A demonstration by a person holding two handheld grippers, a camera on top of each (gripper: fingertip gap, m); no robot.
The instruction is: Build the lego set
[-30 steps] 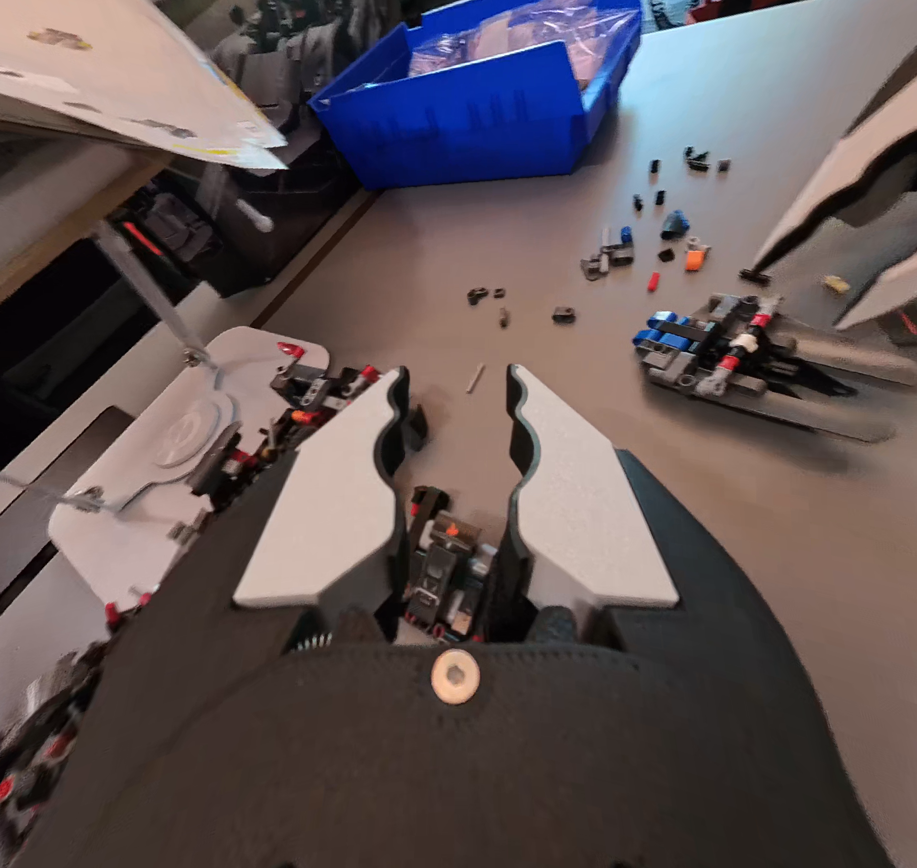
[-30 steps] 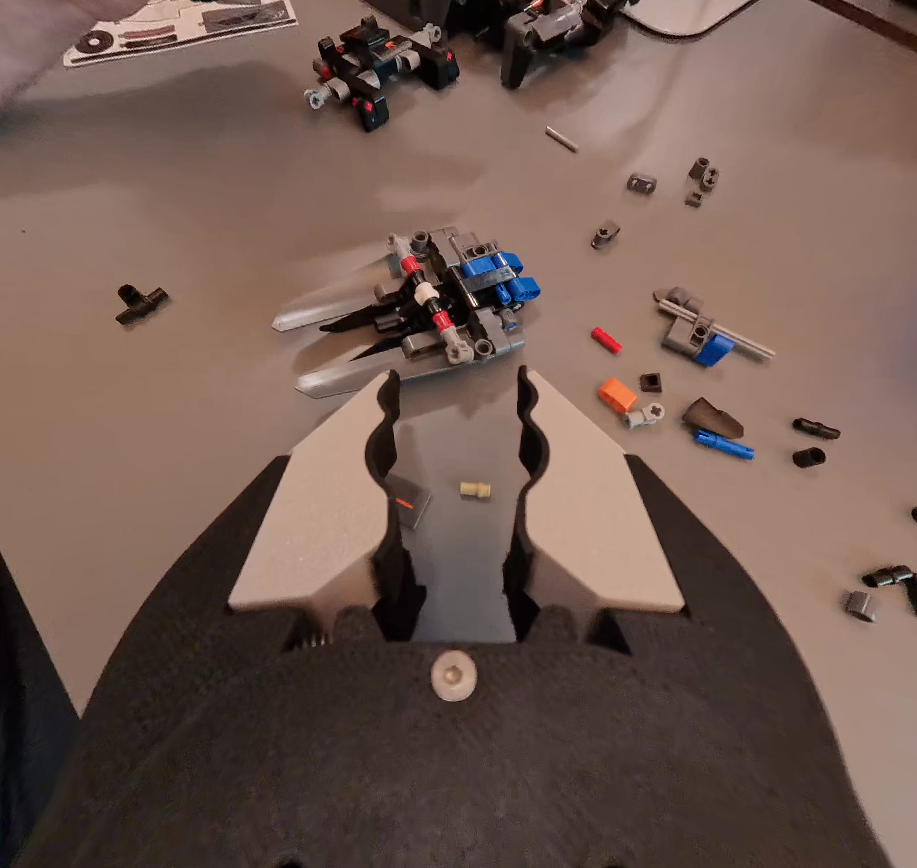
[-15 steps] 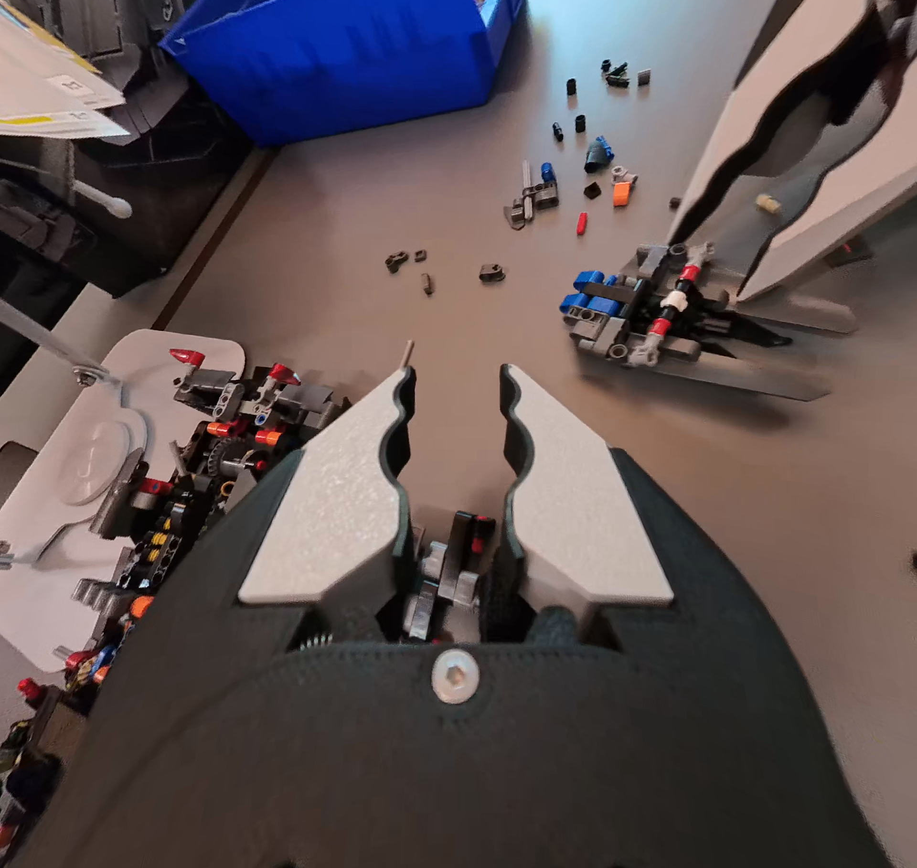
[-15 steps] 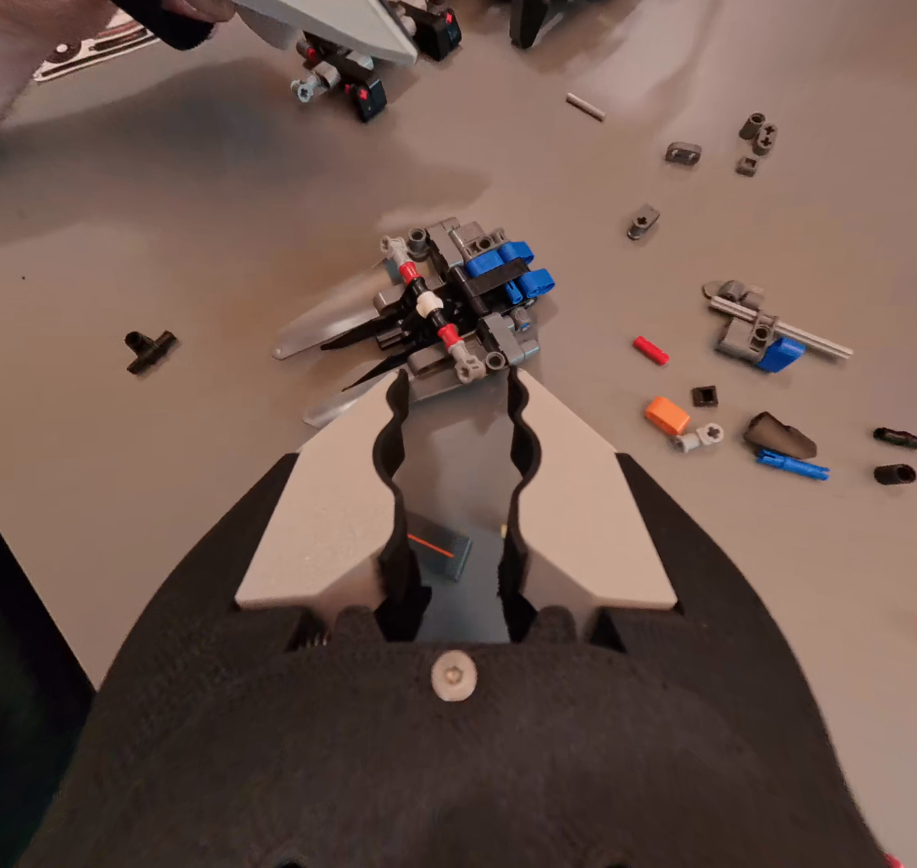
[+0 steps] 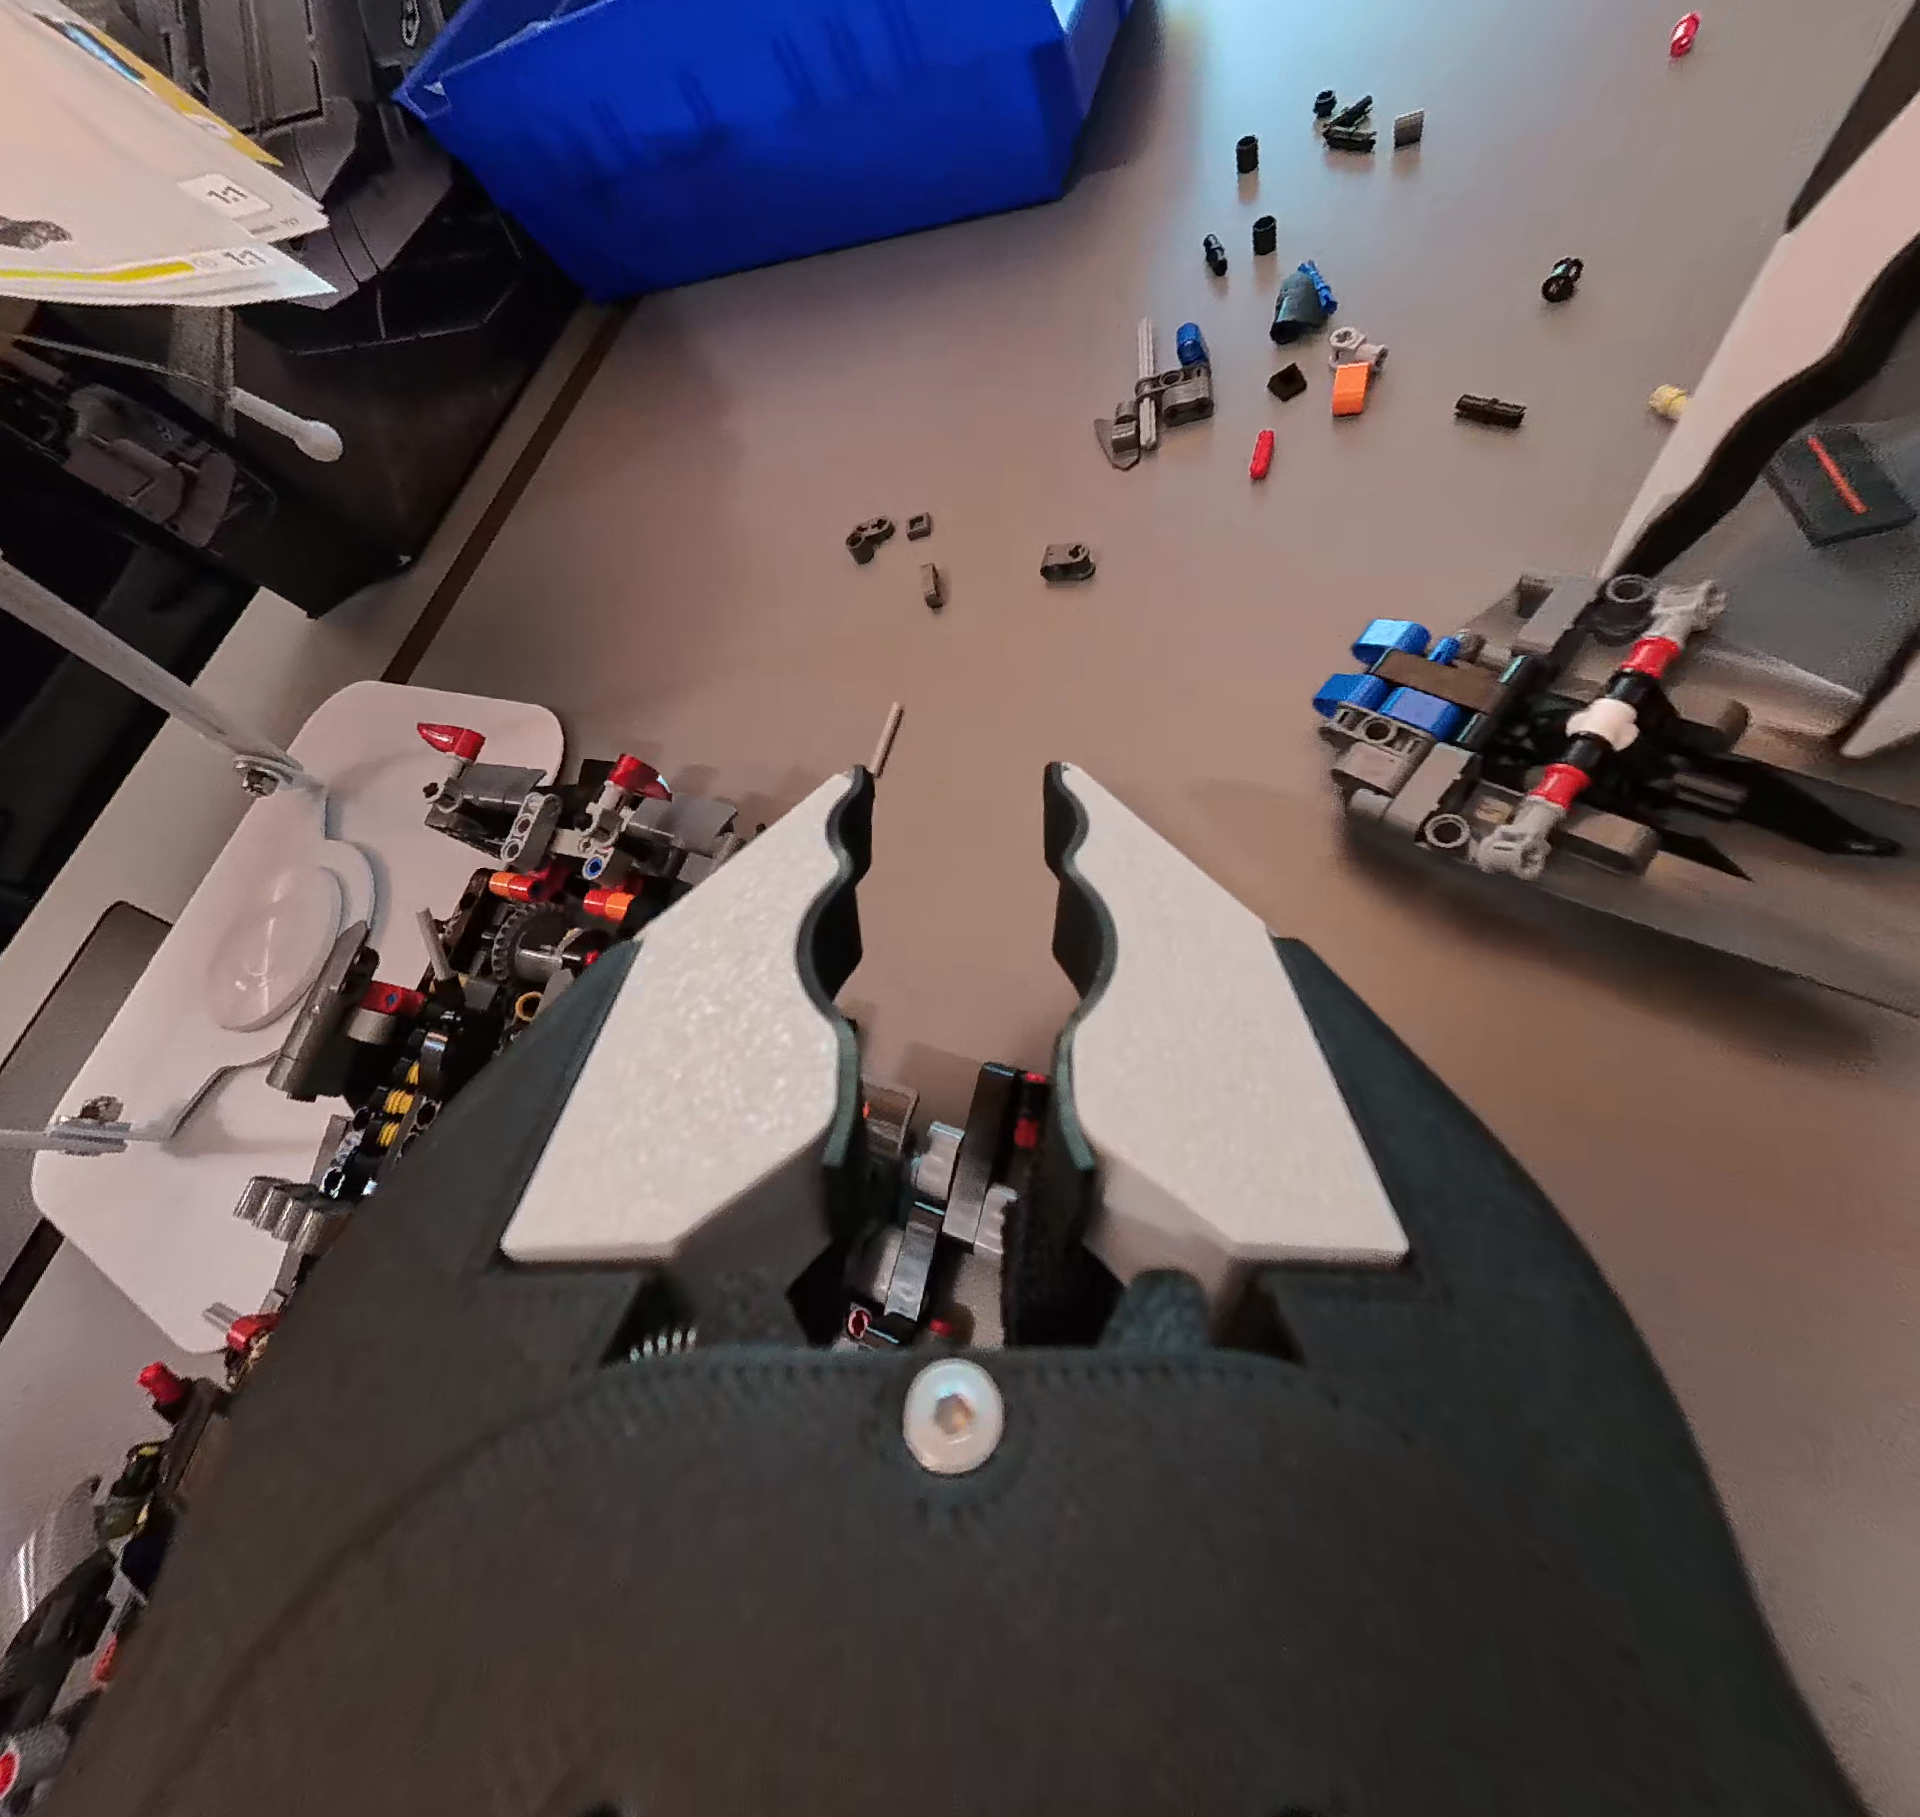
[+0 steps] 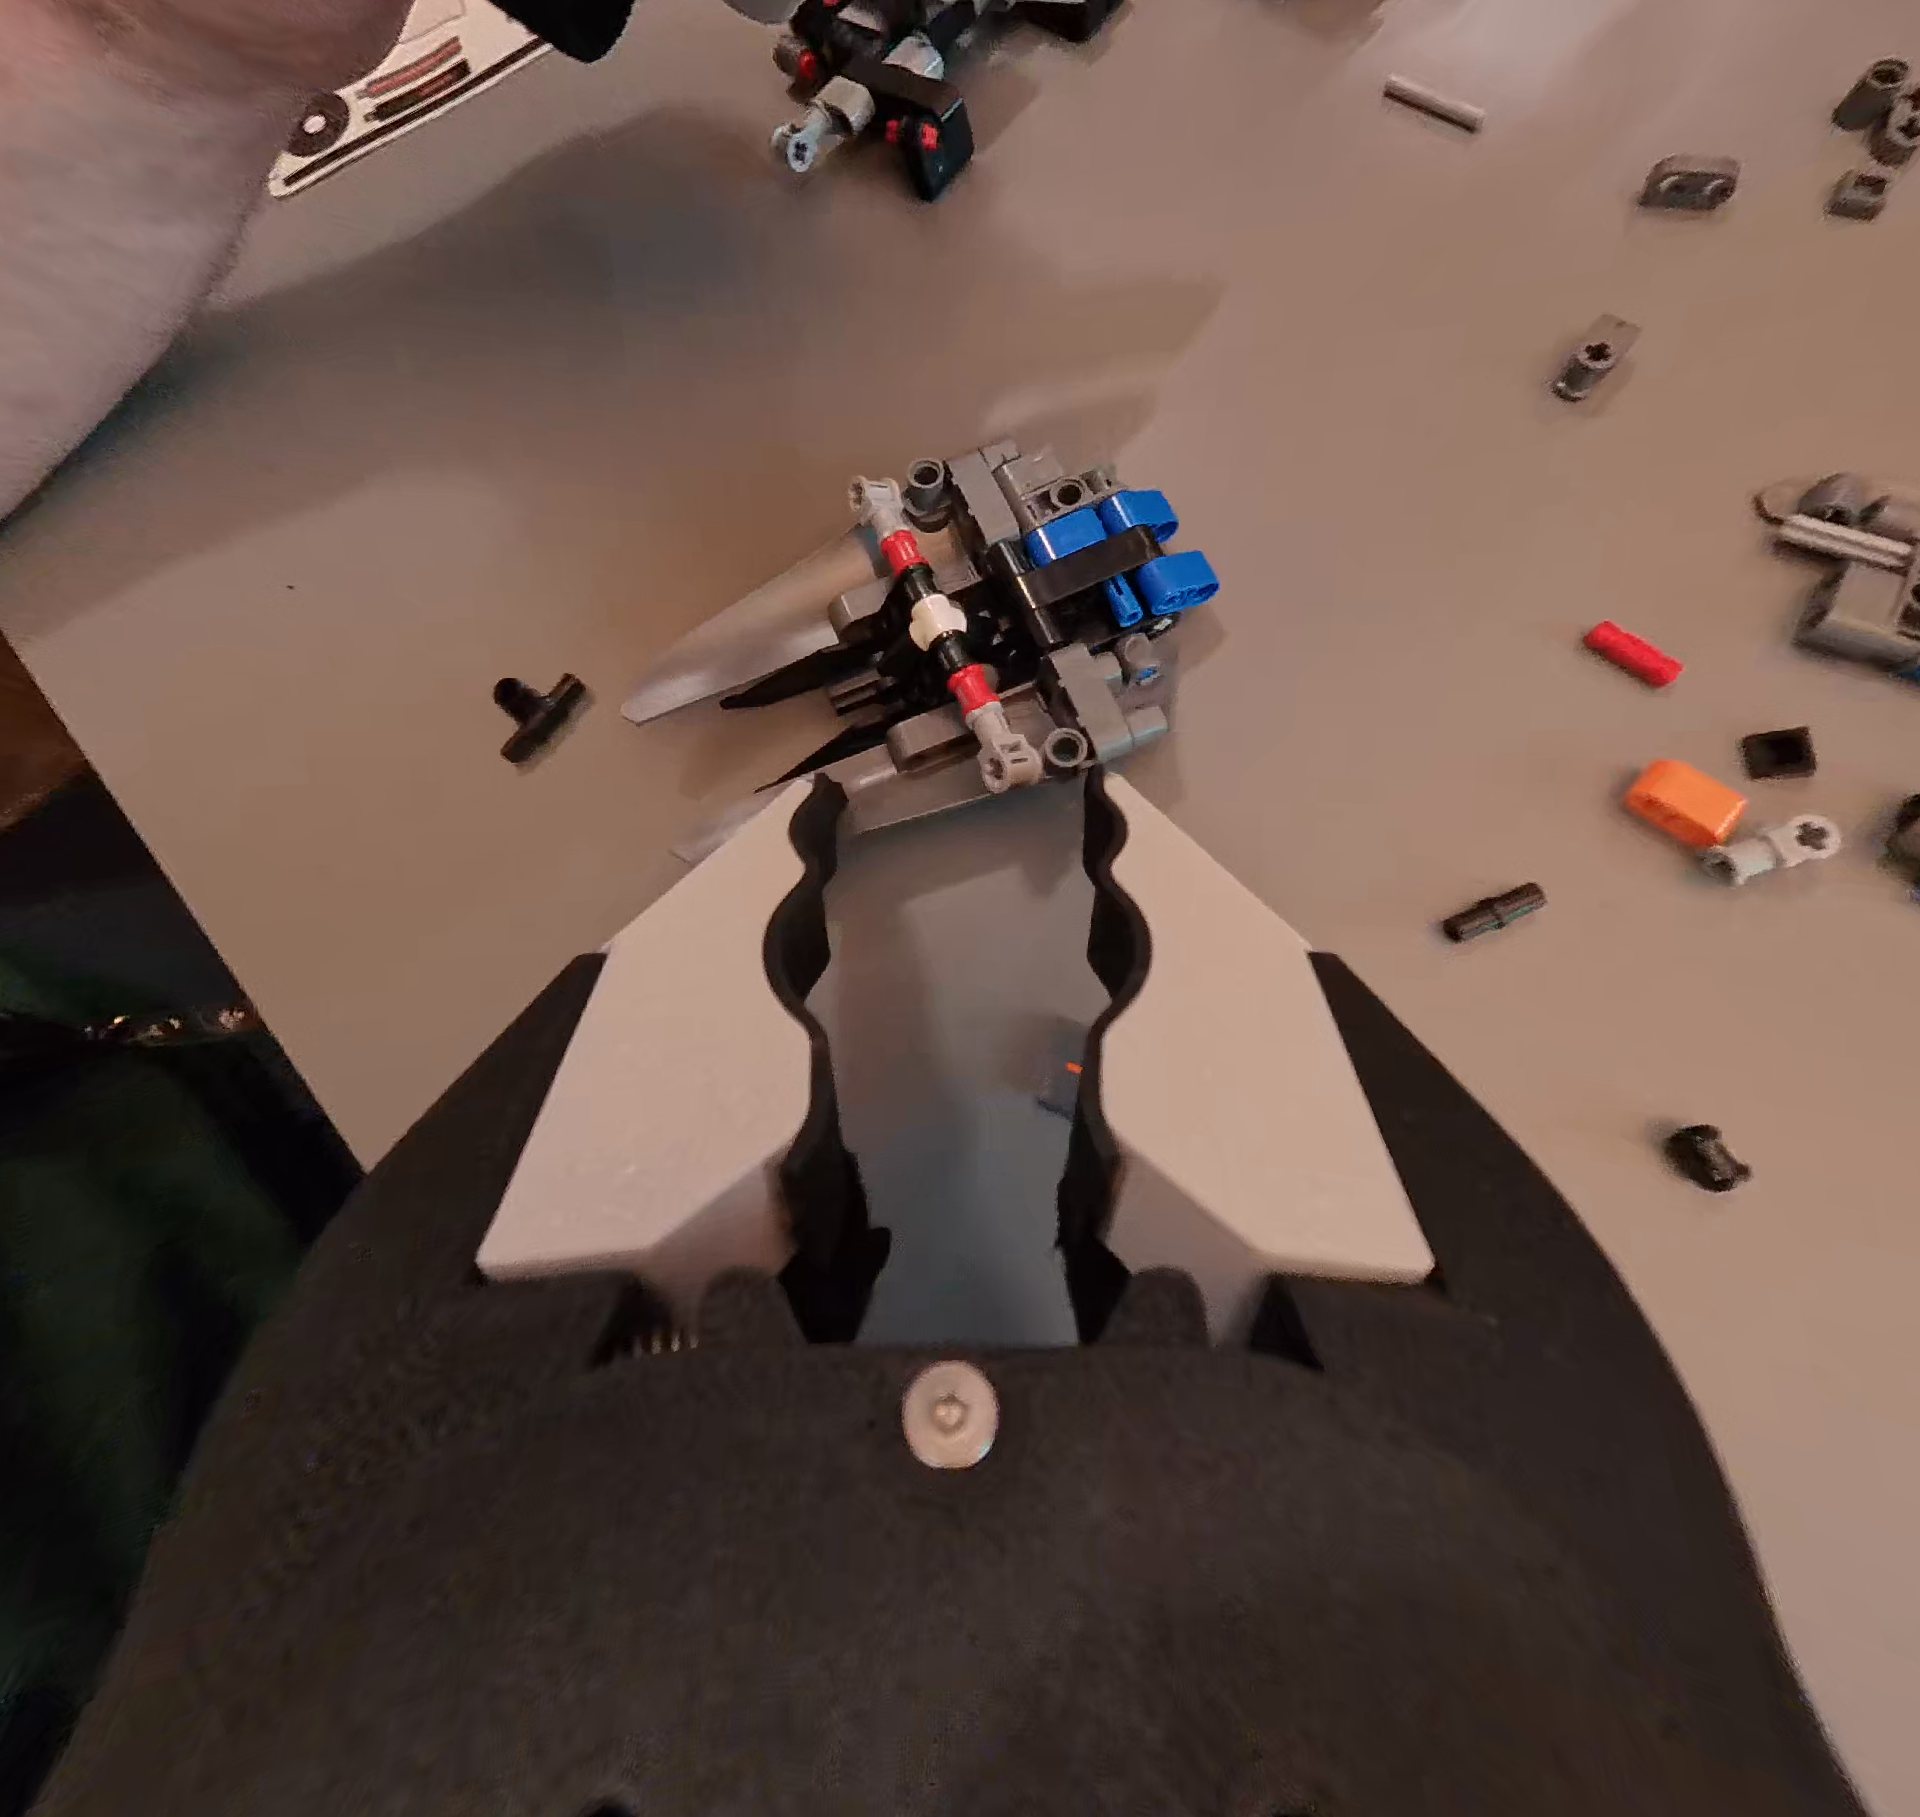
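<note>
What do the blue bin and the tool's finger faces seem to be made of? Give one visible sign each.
Blue bin: likely moulded plastic, semi-gloss; uniform colour, ribbed wall. Left tool fingers: probably printed plastic, matt and grainy; speckled pale-grey faces.

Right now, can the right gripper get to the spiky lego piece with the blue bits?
Probably yes. The right gripper is open, its tips right at the spiky piece, with only bare table around.
</note>
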